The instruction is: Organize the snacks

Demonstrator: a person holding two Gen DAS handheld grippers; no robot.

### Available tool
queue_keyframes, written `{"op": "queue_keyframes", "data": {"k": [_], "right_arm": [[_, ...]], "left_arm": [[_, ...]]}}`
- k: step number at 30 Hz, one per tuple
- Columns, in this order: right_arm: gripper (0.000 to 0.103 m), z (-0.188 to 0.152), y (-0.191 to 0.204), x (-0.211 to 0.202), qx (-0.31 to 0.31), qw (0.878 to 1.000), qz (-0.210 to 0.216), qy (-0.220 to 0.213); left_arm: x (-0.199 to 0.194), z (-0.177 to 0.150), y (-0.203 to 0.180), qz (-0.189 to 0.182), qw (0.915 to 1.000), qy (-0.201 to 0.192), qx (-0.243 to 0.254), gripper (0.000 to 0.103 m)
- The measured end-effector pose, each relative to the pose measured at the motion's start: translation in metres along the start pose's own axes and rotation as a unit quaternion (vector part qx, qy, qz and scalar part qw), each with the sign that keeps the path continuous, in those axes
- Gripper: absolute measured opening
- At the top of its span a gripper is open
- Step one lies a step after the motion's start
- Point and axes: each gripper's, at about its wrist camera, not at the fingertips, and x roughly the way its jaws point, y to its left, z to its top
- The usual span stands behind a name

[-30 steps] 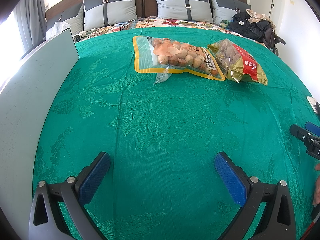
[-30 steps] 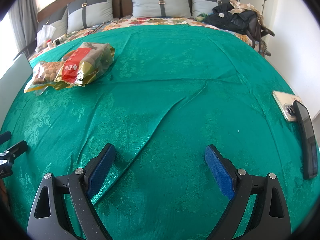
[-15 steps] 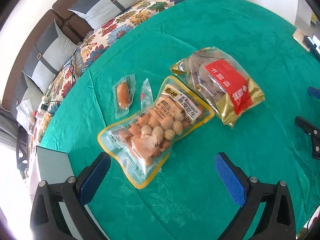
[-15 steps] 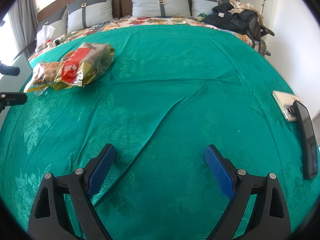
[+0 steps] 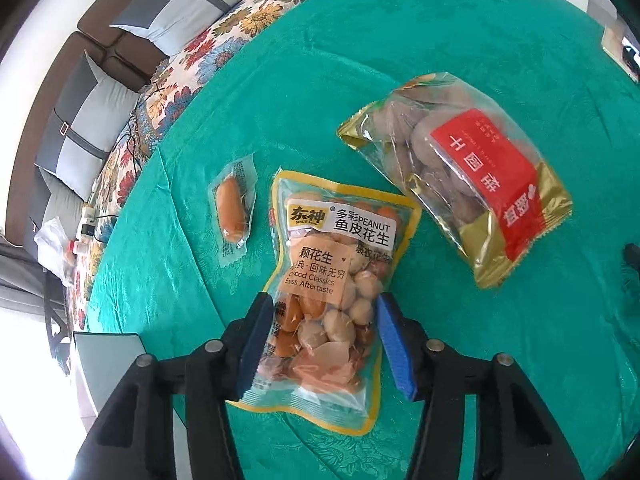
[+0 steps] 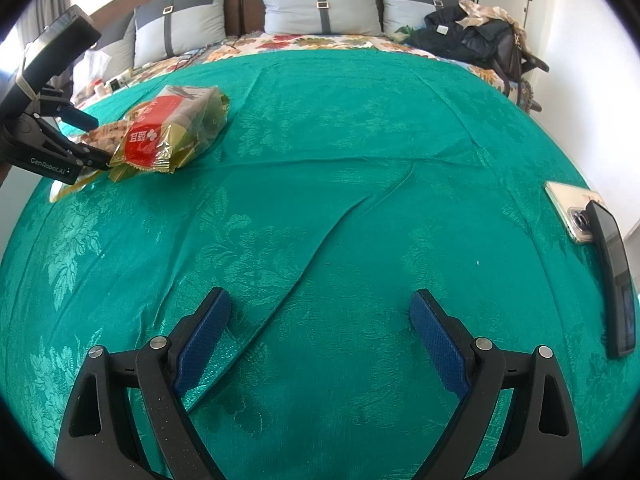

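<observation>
Closing in, the left gripper [image 5: 322, 312] brings its blue pads [image 5: 256, 334] against both sides of the peanut bag [image 5: 332, 280], the jaws narrowing as we watch and the yellow-edged pouch pinched between them at its lower half; the bag lies flat on the green bedspread [image 5: 400, 60], label upward; just beside it on the left sits a small sealed sausage pack [image 5: 232, 210], apart from the bag but near; up and to the right lies the gold snack bag with the red label [image 5: 472, 168], tilted, close to the peanut bag's upper corner but whether they touch I cannot tell; over to the right gripper [image 6: 320, 322], hanging wide apart above bare cloth, nothing between its pads, a long crease in the bedspread running up from its left finger; from that view the left gripper shows at the far left edge, down on the snacks; two phones [image 6: 592, 240] lie at the right edge of the spread, the dark one overlapping the pale one; grey pillows [image 6: 320, 4] line the headboard, with dark clothing [image 6: 472, 36] piled at the far right corner.
</observation>
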Motion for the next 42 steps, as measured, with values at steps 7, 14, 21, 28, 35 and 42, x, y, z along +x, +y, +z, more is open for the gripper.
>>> {"op": "queue_keyframes", "data": {"k": [7,14,21,28,35,42], "right_arm": [[0.094,0.0,0.0,0.0,0.0,1.0,0.0,0.0],[0.094,0.0,-0.002,0.001,0.002,1.0,-0.001,0.0],[0.094,-0.001,-0.003,0.0,0.002,1.0,-0.001,0.0],[0.094,-0.001,-0.002,0.0,0.002,1.0,-0.001,0.0],[0.094,-0.001,-0.002,0.0,0.002,1.0,-0.001,0.0],[0.094,-0.001,-0.003,0.0,0.002,1.0,-0.001,0.0]], "left_arm": [[-0.035,-0.092,-0.016,-0.118,0.9794,0.004,-0.164,0.041],[-0.045,-0.163,-0.05,-0.117,0.9641,-0.03,-0.237,0.075],[-0.045,-0.14,-0.04,-0.1,0.9607,-0.072,-0.249,0.082],[-0.006,-0.12,-0.02,-0.108,0.9643,-0.033,-0.239,0.086],[-0.015,-0.17,-0.001,-0.097,0.9039,-0.052,-0.413,0.065],[-0.014,-0.196,-0.006,-0.053,0.9041,-0.058,-0.42,0.078]]}}
